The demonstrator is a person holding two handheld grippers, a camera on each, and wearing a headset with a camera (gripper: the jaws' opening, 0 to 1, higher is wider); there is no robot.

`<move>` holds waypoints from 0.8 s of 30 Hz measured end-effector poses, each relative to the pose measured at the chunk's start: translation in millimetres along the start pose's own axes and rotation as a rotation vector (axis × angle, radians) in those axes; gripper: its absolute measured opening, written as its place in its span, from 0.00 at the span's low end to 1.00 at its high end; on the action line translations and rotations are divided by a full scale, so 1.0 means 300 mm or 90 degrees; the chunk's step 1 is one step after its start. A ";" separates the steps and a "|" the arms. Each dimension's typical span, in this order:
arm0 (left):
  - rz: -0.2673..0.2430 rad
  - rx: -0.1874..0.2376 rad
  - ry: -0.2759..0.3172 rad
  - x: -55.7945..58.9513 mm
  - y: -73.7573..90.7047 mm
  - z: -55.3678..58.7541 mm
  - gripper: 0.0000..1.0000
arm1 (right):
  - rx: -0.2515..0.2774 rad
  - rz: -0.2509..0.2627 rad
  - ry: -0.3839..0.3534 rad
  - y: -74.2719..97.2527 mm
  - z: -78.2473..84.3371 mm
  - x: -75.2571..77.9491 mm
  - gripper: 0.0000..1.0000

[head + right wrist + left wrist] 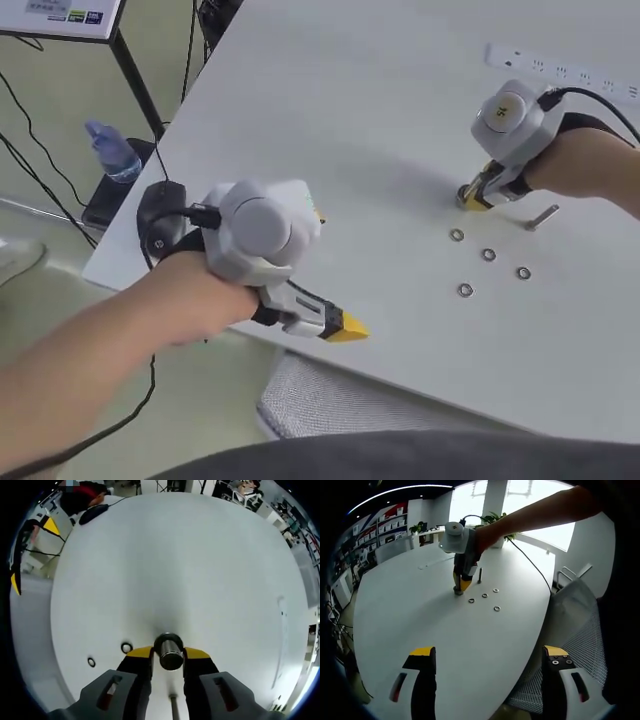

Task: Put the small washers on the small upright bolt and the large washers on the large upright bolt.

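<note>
Fig.: setting the large bolt [171, 652] upright. R gripper [478, 198] is clamped on it, a jaw on either side, base seemingly on the desk [350, 120]. The small bolt [480, 575] stands just beside. Tip: keep the shaft square and release slowly so it doesn't topple. Four washers [488, 255] lie loose nearby; sizes too small to tell. L gripper [345, 327] hangs wide and empty near the desk's edge. Desk: white, matte, w/ power strip [560, 70]. Room: mesh chair [330, 400], bottle [112, 150] on the floor.

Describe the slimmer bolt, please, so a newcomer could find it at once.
On the white table, find the right gripper, shut on the thick bolt. Beside it, beyond the four washers, is the slimmer bolt: a thin rod, not a ring.
</note>
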State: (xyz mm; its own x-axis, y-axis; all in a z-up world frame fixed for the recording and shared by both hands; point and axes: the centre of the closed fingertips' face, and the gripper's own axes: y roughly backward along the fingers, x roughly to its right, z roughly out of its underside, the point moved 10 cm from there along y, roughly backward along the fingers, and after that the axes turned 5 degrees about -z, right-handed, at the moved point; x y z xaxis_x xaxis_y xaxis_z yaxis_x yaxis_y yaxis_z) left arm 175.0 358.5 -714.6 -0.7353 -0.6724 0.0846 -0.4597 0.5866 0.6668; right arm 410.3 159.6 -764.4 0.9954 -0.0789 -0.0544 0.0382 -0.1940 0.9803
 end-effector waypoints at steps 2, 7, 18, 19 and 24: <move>-0.001 -0.001 -0.001 0.004 -0.001 0.000 0.87 | 0.001 -0.003 0.001 0.000 0.000 0.001 0.25; -0.002 0.000 -0.001 0.017 0.001 -0.006 0.87 | -0.002 -0.013 0.008 -0.005 0.006 0.004 0.36; -0.010 0.005 0.001 0.040 0.007 -0.012 0.87 | 0.022 -0.018 0.015 0.043 0.002 -0.012 0.40; -0.011 0.005 0.001 0.043 0.007 -0.013 0.87 | 0.025 -0.017 0.015 0.050 0.002 -0.015 0.40; -0.017 0.009 0.006 0.049 0.004 -0.019 0.88 | 0.039 -0.019 0.023 0.070 -0.003 -0.022 0.41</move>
State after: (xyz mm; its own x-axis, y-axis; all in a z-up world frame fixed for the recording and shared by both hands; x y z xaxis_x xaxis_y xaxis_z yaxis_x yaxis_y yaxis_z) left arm 166.4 346.9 -708.5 -0.7180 -0.6922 0.0733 -0.4862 0.5741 0.6588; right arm 404.6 157.0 -743.4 0.9965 -0.0364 -0.0756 0.0638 -0.2552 0.9648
